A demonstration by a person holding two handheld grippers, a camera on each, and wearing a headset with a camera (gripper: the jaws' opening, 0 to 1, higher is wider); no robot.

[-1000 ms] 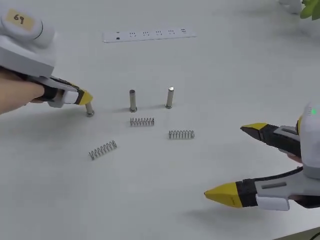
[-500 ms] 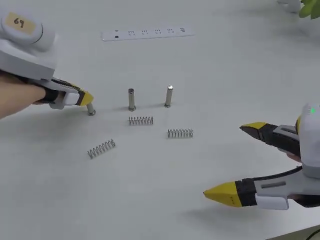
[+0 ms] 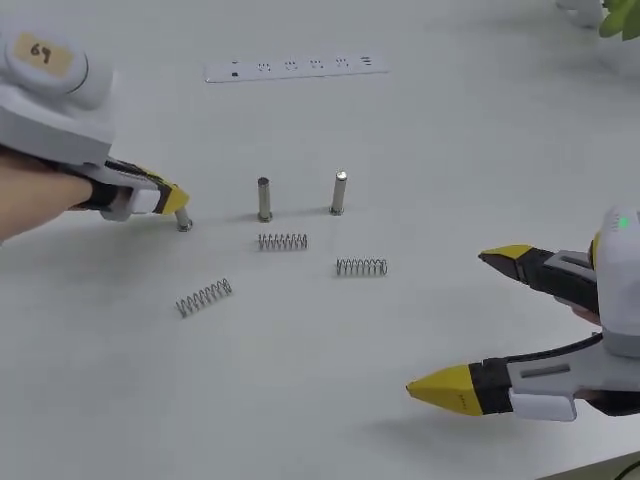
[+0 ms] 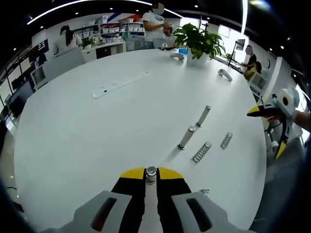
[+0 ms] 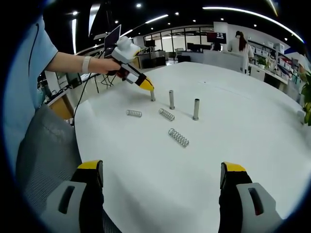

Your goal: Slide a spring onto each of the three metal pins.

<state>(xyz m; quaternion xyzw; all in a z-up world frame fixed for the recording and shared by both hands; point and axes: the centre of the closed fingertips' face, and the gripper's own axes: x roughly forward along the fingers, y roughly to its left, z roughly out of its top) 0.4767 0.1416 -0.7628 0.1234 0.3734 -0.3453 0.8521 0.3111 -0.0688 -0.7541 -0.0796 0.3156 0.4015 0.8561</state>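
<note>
The left gripper (image 4: 151,171) has its jaws pinched on the head of the leftmost pin (image 3: 184,222); the right gripper (image 3: 445,322) hangs spread wide and empty near the near right corner of the tabletop (image 3: 330,420); the middle pin (image 3: 264,199) and right pin (image 3: 339,193) stand upright in the same row, mid-tabletop; the left spring (image 3: 204,298), middle spring (image 3: 282,241) and right spring (image 3: 361,267) lie flat on the pins' near-edge side, touching none; every pin is bare, so all three slides seem left to do.
</note>
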